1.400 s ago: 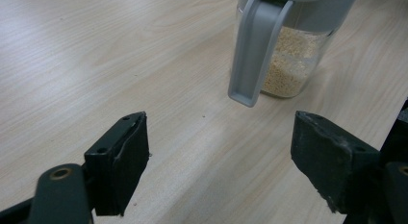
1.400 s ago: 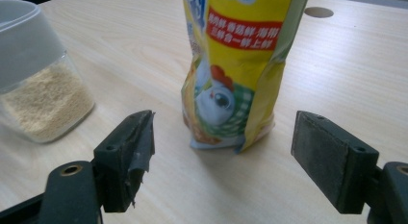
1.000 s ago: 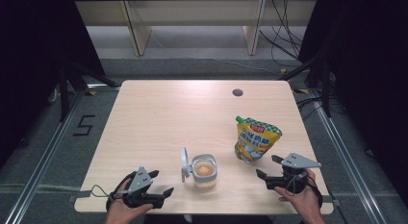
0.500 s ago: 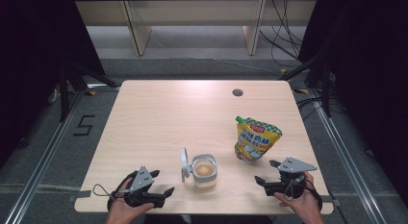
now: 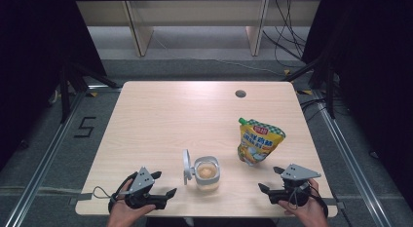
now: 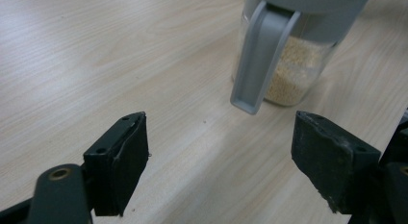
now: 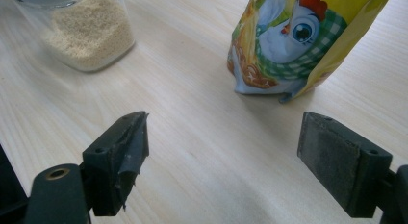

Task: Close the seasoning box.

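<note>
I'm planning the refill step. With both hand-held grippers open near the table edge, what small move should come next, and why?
Probably ease the right hand-held gripper forward to the yellow pouch: its jaws stand open and empty, the pouch stands upright just ahead, and the jar has its lid flipped open.

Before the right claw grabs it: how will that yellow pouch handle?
The pouch looks soft-sided, so it would likely dent under a squeeze. It stands upright on a narrow base, so a push up high could tip it. The glossy film may be slippery.
</note>
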